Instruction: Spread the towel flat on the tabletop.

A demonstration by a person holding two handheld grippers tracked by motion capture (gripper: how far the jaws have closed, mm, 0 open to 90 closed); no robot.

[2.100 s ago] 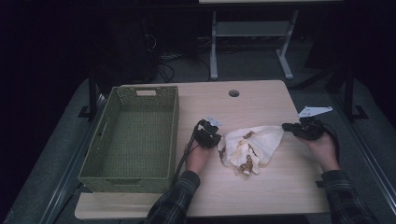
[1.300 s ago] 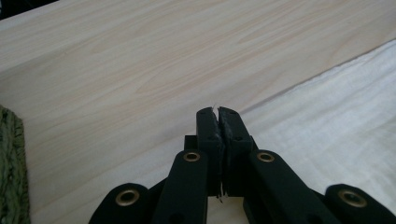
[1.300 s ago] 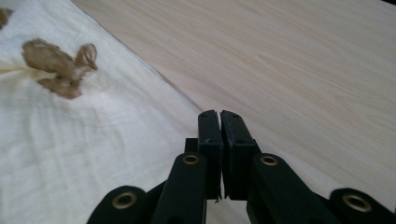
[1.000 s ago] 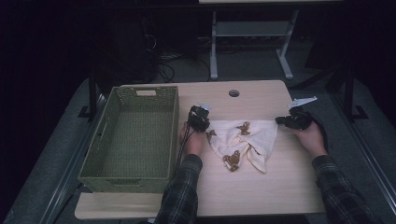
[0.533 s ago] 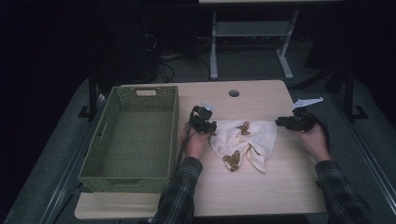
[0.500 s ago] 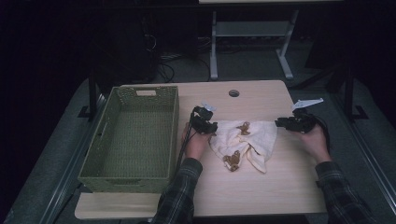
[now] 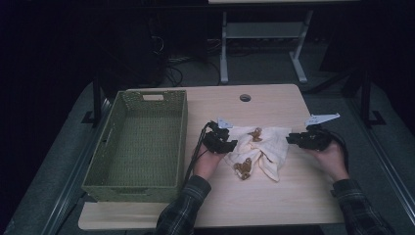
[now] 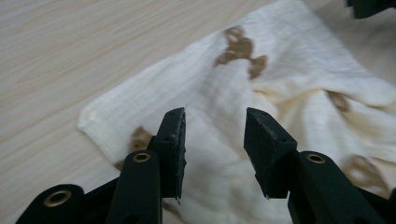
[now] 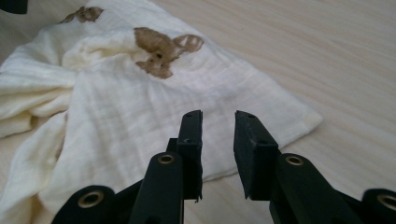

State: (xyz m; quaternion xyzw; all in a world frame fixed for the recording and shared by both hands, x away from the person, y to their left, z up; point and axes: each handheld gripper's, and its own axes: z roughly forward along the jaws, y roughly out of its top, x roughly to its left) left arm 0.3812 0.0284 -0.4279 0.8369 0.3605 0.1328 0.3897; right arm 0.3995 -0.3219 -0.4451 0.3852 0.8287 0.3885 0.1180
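A cream cloth (image 7: 259,147) printed with brown animal figures lies partly spread on the wooden table (image 7: 274,105), its near part still bunched. At the cloth's left corner my left gripper (image 7: 233,144) stands open; the left gripper view has its jaws (image 8: 215,149) apart just above the cloth (image 8: 280,79). My right gripper (image 7: 290,139) is open at the cloth's right corner. In the right gripper view the jaws (image 9: 218,149) stand a little apart over the cloth (image 9: 116,107), close to its edge. Neither gripper grips the fabric.
A green woven basket (image 7: 181,147), empty, stands on the left part of the table close to my left hand. A round cable hole (image 7: 245,98) sits near the far edge. Bare wood lies in front of the cloth and to its right.
The cloth, first bunched up between the grippers, was drawn out sideways and laid down farther from me. Over the last half second both hands have hardly moved.
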